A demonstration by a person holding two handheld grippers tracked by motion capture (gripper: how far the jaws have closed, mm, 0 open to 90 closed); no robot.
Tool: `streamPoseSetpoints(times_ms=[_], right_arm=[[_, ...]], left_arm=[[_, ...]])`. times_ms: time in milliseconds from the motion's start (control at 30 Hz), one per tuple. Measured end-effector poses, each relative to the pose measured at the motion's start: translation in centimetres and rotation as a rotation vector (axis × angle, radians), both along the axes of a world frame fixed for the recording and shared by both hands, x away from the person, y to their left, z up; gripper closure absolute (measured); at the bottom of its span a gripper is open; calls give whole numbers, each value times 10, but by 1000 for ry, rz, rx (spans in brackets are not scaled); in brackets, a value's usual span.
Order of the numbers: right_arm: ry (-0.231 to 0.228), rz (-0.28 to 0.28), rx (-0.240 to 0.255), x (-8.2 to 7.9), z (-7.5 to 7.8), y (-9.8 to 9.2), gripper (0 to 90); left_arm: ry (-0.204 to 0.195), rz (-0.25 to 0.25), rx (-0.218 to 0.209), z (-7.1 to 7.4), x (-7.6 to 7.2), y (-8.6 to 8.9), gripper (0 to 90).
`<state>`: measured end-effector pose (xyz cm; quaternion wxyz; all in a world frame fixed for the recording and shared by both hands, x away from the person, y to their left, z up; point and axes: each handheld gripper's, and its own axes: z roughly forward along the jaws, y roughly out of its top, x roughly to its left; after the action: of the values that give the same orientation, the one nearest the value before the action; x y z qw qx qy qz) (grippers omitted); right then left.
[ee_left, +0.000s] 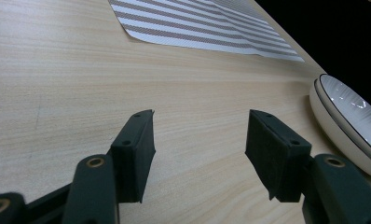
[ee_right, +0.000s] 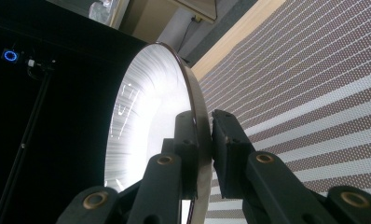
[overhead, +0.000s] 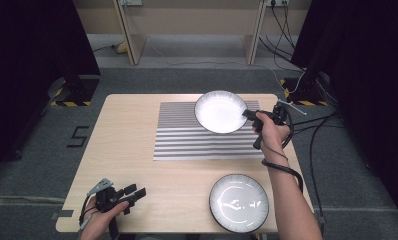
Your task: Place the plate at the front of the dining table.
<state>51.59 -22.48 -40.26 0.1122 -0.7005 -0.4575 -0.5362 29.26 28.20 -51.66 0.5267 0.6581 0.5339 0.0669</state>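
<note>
- The left tongs rest near the desk's front left corner, gripped by the person's left hand, with a grey three-cornered plate on top.
- In the left gripper view the left tongs stand released: the two black pads are well apart with only bare wood between them.
- A striped placemat lies on the middle of the desk, towards its far edge; the same placemat shows ahead of the left tongs in the left gripper view.
- The near plate lies flat on the desk at the front, right of centre, well apart from the left tongs; its rim shows at the right edge of the left gripper view.
- The far plate sits over the placemat's far right corner, overlapping its far edge.
- The right tongs meet the far plate's right rim, held by the person's right hand with the forearm running back along the desk's right side.
- In the right gripper view the right tongs are clenched on the far plate: one pad on the white inner face, the other on the underside, the rim pinched between them, striped cloth beneath.
- Whether that plate is lifted off the placemat or only tipped cannot be told.
</note>
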Motion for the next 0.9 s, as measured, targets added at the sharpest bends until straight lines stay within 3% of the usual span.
streamPoseSetpoints(times_ms=[900], right_arm=[[13, 6, -2, 12, -6, 11, 806]], left_arm=[[3, -4, -1, -1, 1, 0, 416]])
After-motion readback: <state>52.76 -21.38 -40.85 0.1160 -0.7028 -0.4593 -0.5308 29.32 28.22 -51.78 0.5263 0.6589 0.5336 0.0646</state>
